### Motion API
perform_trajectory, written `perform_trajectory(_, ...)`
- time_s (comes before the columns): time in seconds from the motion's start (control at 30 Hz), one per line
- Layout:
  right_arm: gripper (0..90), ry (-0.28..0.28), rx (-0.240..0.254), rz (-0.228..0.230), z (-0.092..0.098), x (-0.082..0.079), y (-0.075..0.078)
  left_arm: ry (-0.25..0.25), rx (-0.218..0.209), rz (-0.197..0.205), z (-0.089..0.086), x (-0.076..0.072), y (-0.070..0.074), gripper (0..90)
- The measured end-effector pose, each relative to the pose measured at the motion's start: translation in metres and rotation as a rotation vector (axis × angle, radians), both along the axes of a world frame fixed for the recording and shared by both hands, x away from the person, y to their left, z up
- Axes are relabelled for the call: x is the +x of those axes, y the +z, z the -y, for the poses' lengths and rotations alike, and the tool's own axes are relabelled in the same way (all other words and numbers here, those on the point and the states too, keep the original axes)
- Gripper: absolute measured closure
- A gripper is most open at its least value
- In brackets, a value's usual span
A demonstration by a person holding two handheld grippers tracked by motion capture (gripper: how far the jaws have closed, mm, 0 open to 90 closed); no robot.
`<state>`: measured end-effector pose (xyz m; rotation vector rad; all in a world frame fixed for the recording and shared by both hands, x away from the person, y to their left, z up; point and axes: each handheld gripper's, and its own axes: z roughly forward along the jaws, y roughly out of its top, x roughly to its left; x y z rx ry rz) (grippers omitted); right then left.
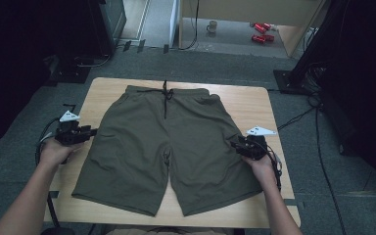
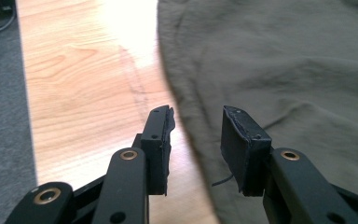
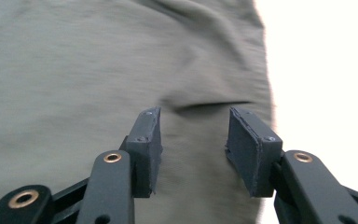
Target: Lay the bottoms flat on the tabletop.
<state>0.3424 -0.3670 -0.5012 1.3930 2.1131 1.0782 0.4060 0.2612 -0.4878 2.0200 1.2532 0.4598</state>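
Jaws of both grippers parted, gripping nothing: left gripper [image 2: 196,135] straddles shorts [image 1: 166,142] hem (bare table [image 1: 269,112] beside), right gripper [image 3: 193,140] over fabric edge.

Shorts [image 1: 169,142] lie flat on the table [image 1: 254,105], waistband at its far edge.

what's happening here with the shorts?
A person holds a two-jaw gripper in each hand over olive-green drawstring shorts spread flat on a wooden table. The left gripper hangs at the shorts' left edge, jaws apart, one over bare wood and one over cloth. The right gripper sits over the right side near a pocket opening, jaws apart. Neither pinches fabric yet.
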Motion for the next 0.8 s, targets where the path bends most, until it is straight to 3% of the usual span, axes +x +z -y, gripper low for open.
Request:
perform_trajectory(0.13,57.4,-0.05,-0.003,0.004,0.016,0.006,-0.003,0.018,0.009,0.005,-0.003,0.006,-0.004,63.9)
perform_trajectory(0.23,58.1,-0.066,-0.023,0.007,0.022,0.012,-0.007,0.03,0.018,-0.001,-0.006,0.011,-0.009,63.6)
perform_trajectory(0.37,58.3,-0.087,-0.014,0.006,0.028,0.019,-0.013,0.043,0.038,-0.02,-0.006,0.015,-0.016,62.9)
perform_trajectory(0.43,58.3,-0.093,-0.018,-0.003,0.029,0.021,-0.016,0.045,0.029,-0.006,-0.006,0.015,-0.019,63.0)
perform_trajectory(0.6,54.6,-0.077,-0.028,-0.018,0.024,0.022,-0.02,0.025,0.029,0.008,0.0,0.013,-0.021,59.3)
perform_trajectory(0.8,53.2,-0.052,-0.047,0.008,0.014,0.009,-0.022,0.026,0.019,0.037,0.003,0.007,-0.024,51.5)
